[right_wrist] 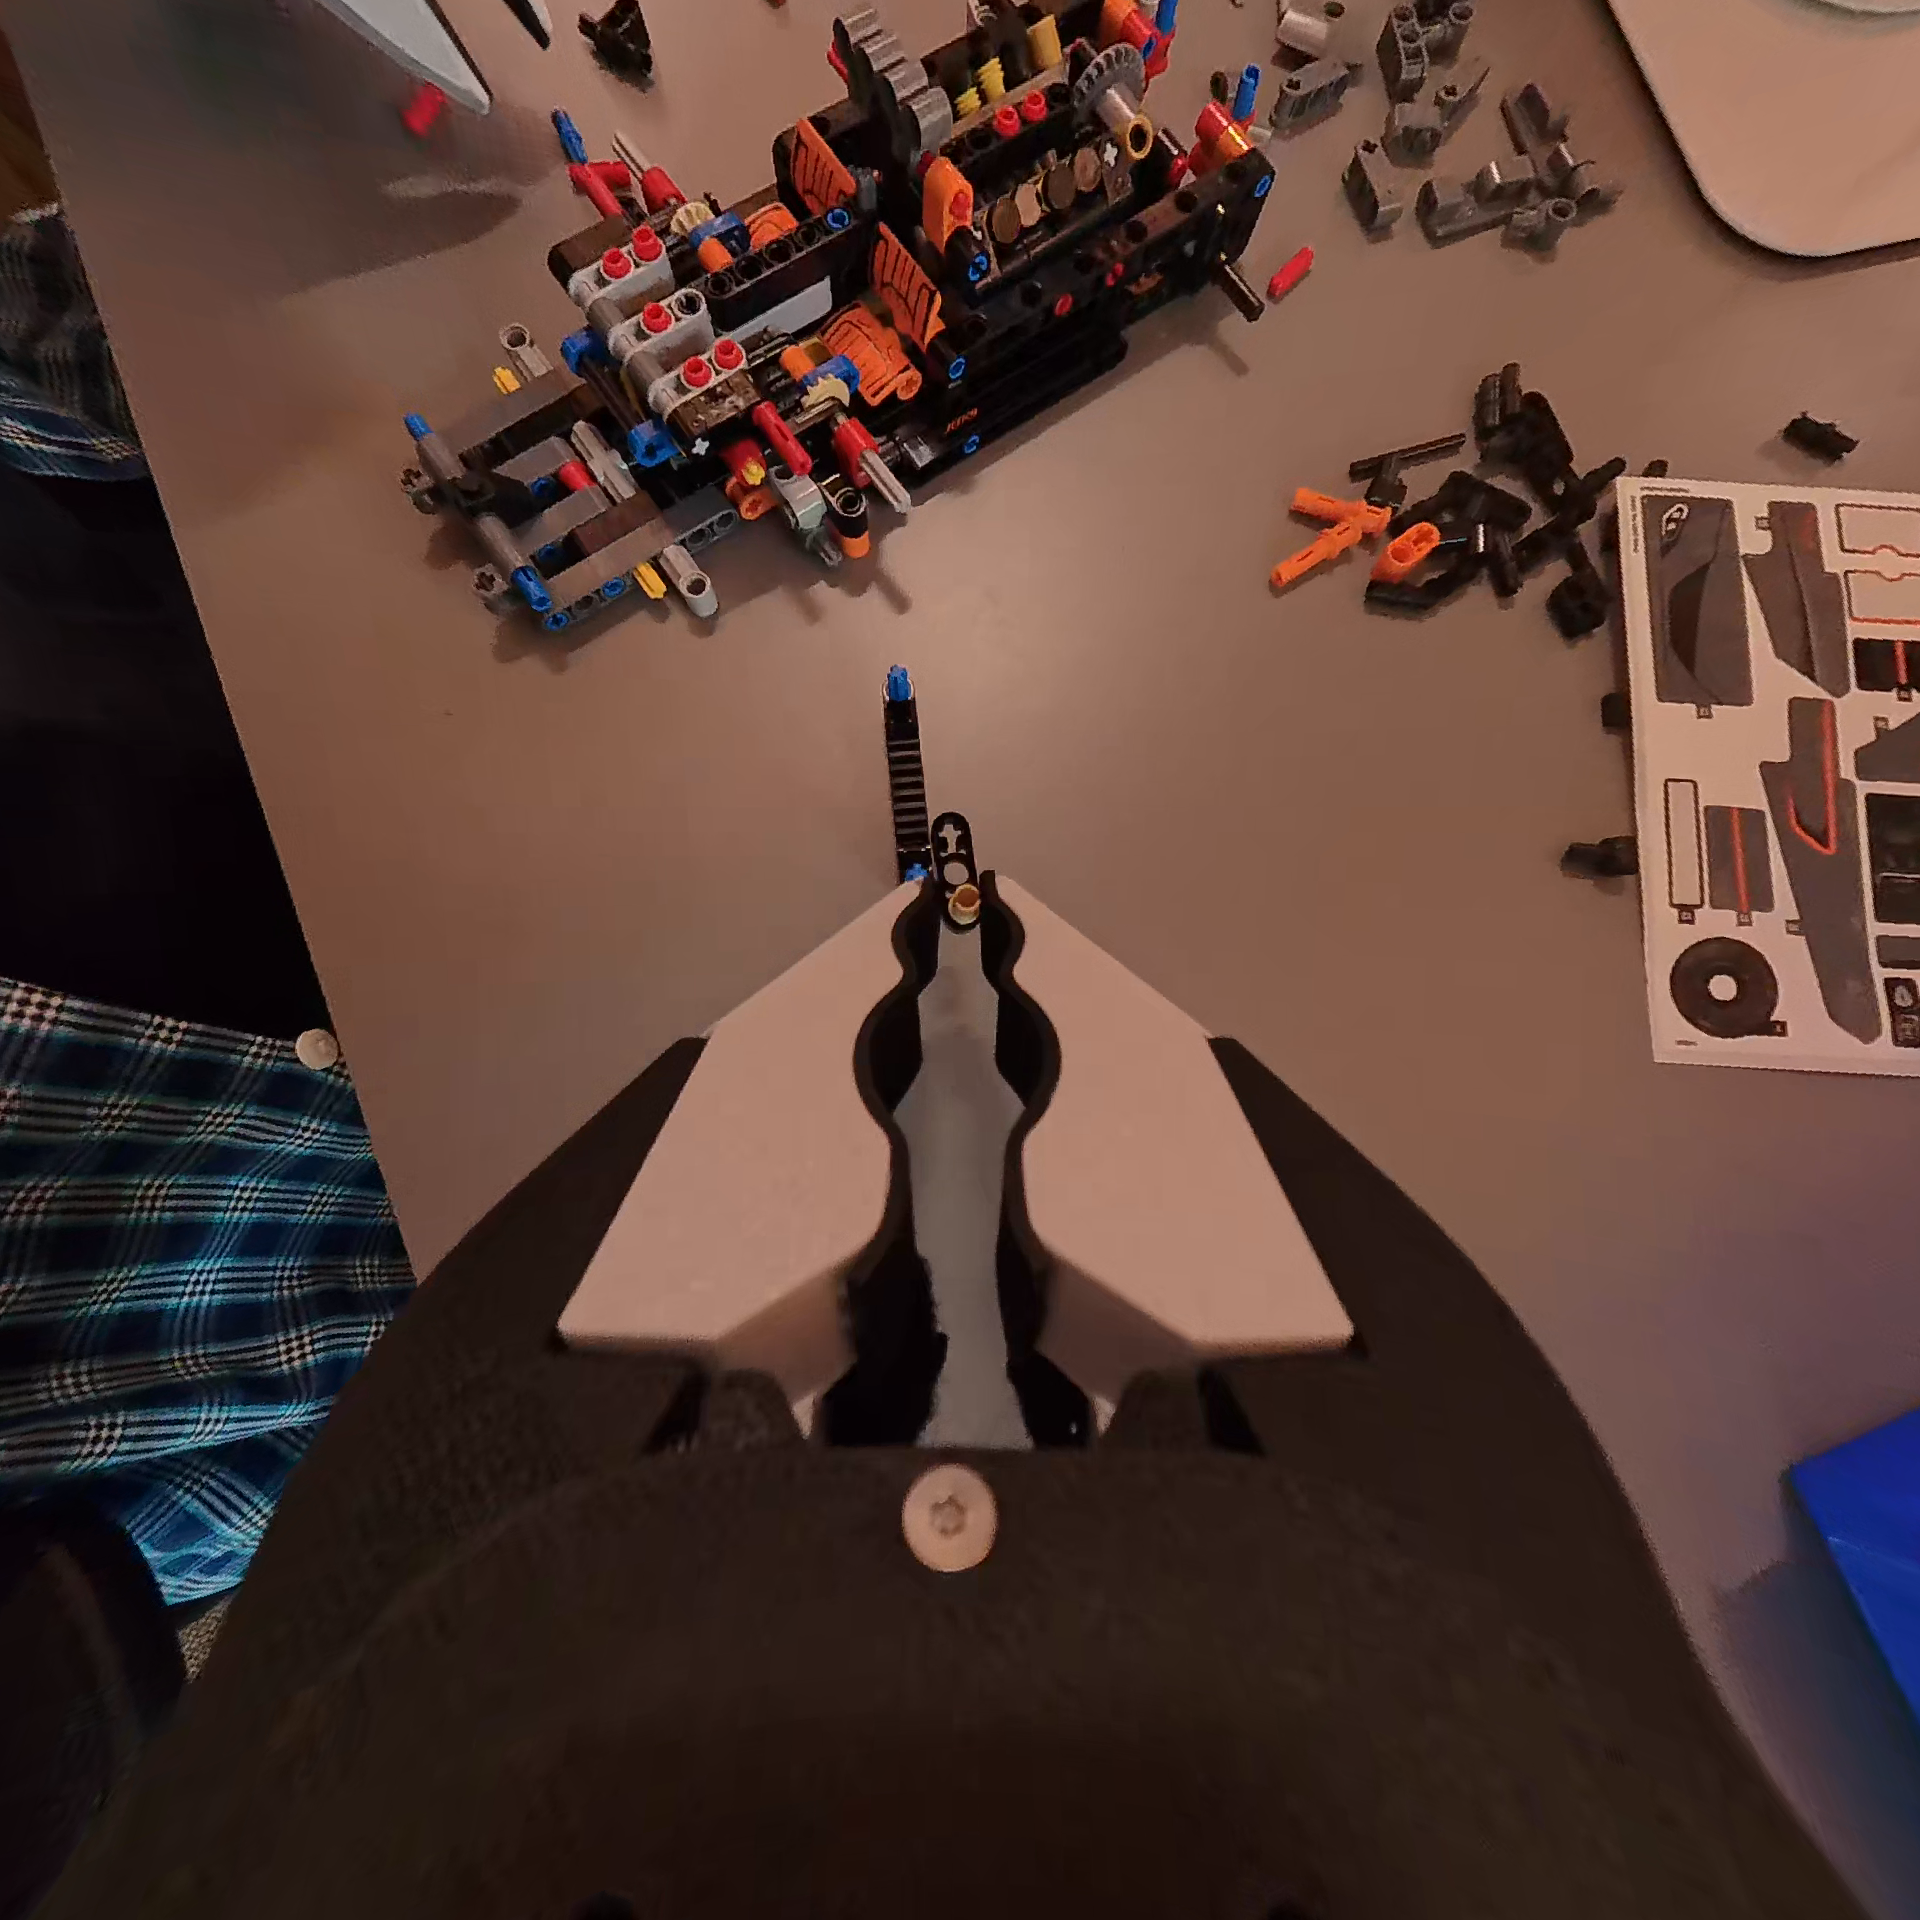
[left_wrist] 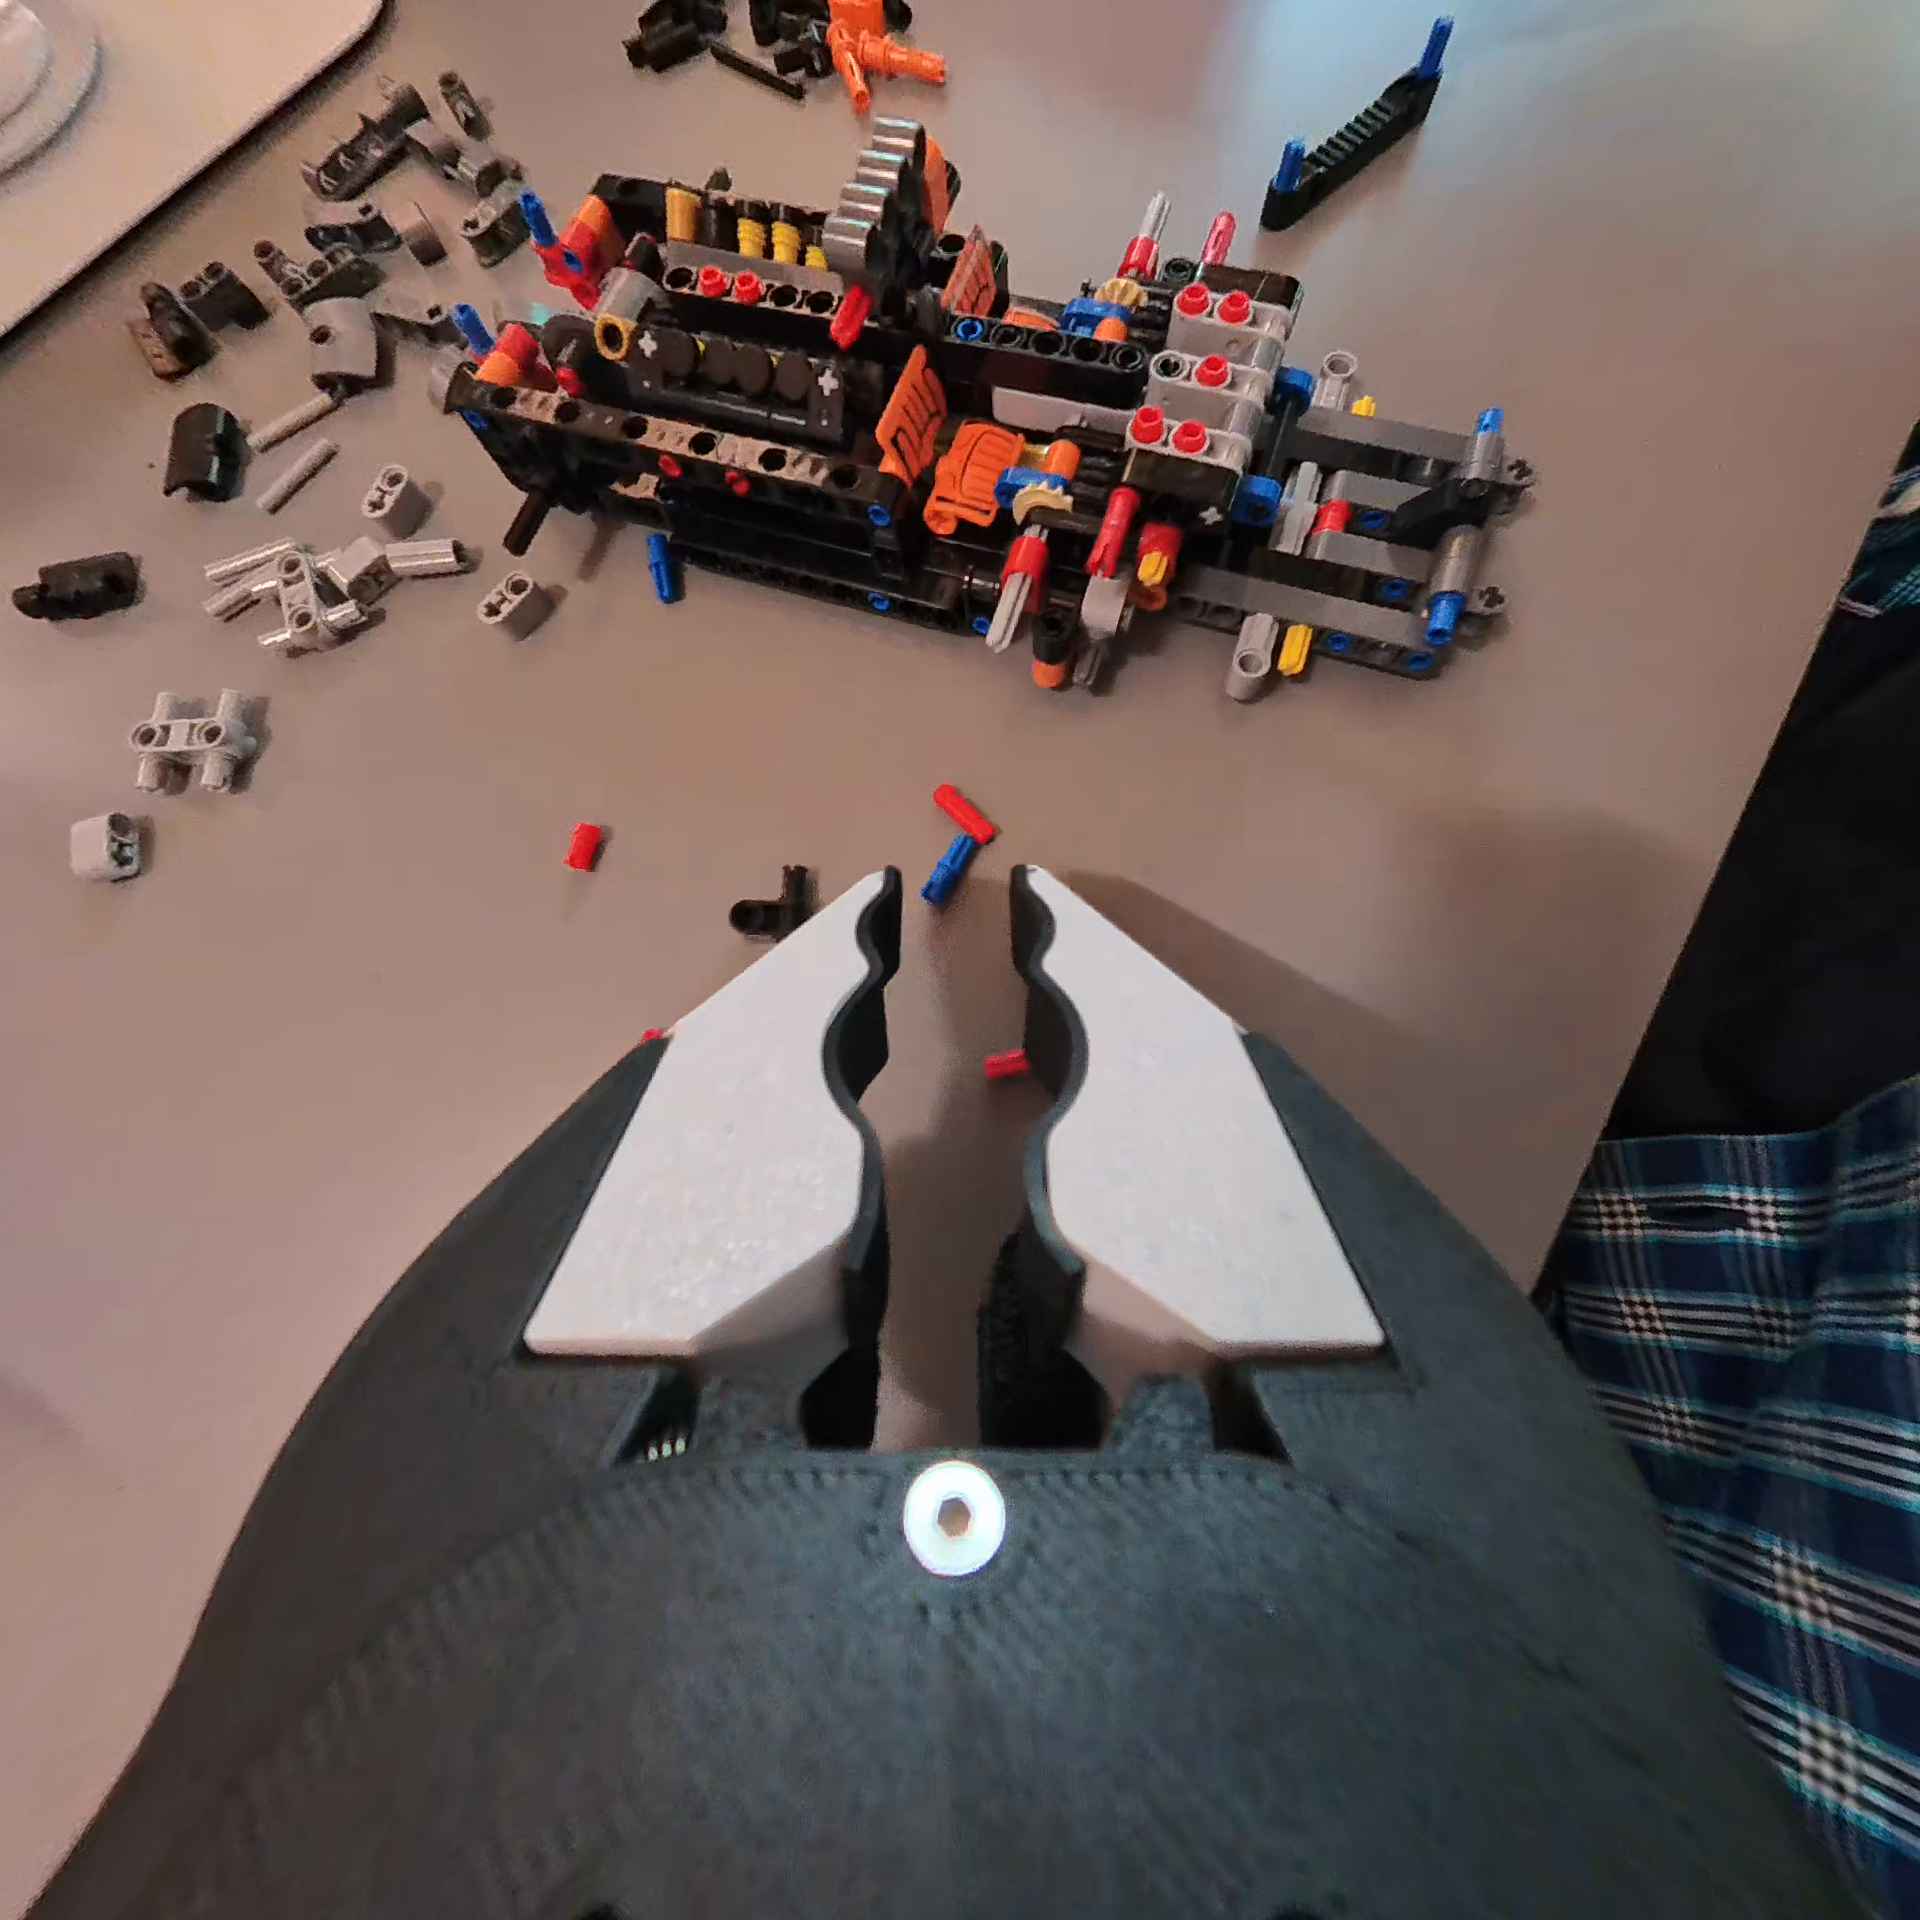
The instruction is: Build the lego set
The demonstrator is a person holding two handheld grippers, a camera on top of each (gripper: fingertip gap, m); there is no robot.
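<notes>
The partly built Lego model (left_wrist: 935, 436), black with red, blue, orange and grey parts, lies on the brown table; it also shows in the right wrist view (right_wrist: 831, 312). My left gripper (left_wrist: 961, 891) is open and empty, with a blue pin (left_wrist: 948, 869) and a red pin (left_wrist: 964, 812) lying just beyond its tips. My right gripper (right_wrist: 954, 891) is shut on a small black beam (right_wrist: 952, 850) that carries a tan pin (right_wrist: 964, 902). A black toothed rack with blue pins (right_wrist: 904, 774) lies just beyond it; the rack also shows in the left wrist view (left_wrist: 1351, 145).
Loose grey parts (left_wrist: 312, 582) and black parts (left_wrist: 208, 312) lie left of the model. Black and orange parts (right_wrist: 1455, 520) and a sticker sheet (right_wrist: 1787, 769) lie to the right. A pale tray (right_wrist: 1818, 125) sits at the far corner. A person's plaid shirt (right_wrist: 156, 1247) lines the table edge. The gap from one gripper's tips to the other's is roughly 25 centimetres.
</notes>
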